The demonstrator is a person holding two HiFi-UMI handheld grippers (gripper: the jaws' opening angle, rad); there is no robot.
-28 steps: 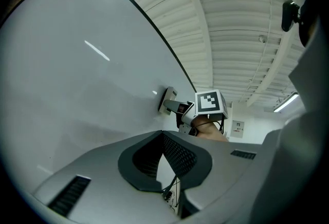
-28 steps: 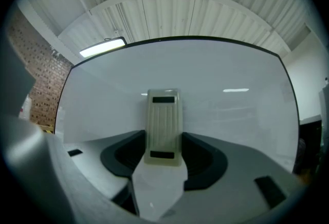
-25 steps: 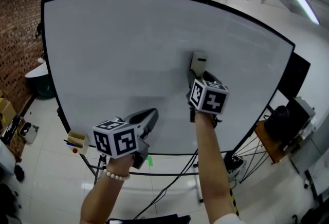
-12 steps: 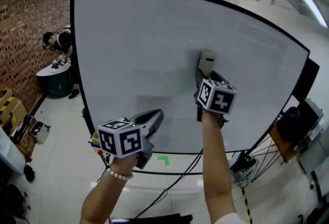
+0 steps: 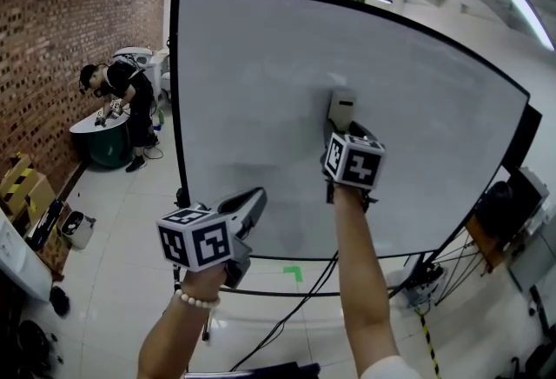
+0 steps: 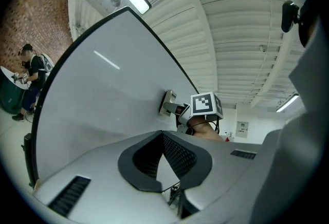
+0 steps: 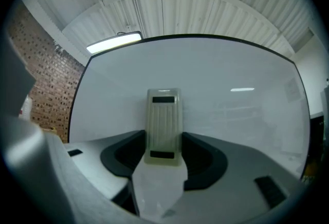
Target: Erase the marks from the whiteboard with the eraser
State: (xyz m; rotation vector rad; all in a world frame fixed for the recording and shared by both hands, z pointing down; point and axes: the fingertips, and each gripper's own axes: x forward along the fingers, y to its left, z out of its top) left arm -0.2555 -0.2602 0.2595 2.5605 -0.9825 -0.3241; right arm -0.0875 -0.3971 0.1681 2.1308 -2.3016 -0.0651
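right gripper [image 7: 163, 152]: we see its jaws clamped on the lower end of the eraser [image 7: 164, 115], one jaw on each long side.
eraser: upright, flat against the whiteboard [image 5: 252, 82], a bit right of the board's middle and well in from every side of it.
left gripper [image 6: 162, 134]: jaw tips pressed together with nothing between them. It hangs in front of the whiteboard's lower left part and looks to be off the surface.
whiteboard surface: we find no clear pen marks in any view, only faint grey haze low on the board, left of the eraser, which may be shading or residue.
progress: we judge the wiping mostly done, maybe finished.
left to do: at most a pass over that hazy lower-left patch. We cannot rule out faint marks too small to see.
edges: the black frame [image 5: 175, 99] runs round the board. The eraser is well apart from it, and the left gripper sits near the bottom edge.
room: there is bare board above, left and right of the eraser, so long strokes fit. The left gripper is the one thing in the way of a sweep down and left.
beyond the board: a person [image 5: 122, 95] bends over a table by the brick wall [image 5: 78, 38], well left of the whiteboard and clear of any stroke.
below the board: stand legs and cables [image 5: 304, 295] are out of the eraser's path.
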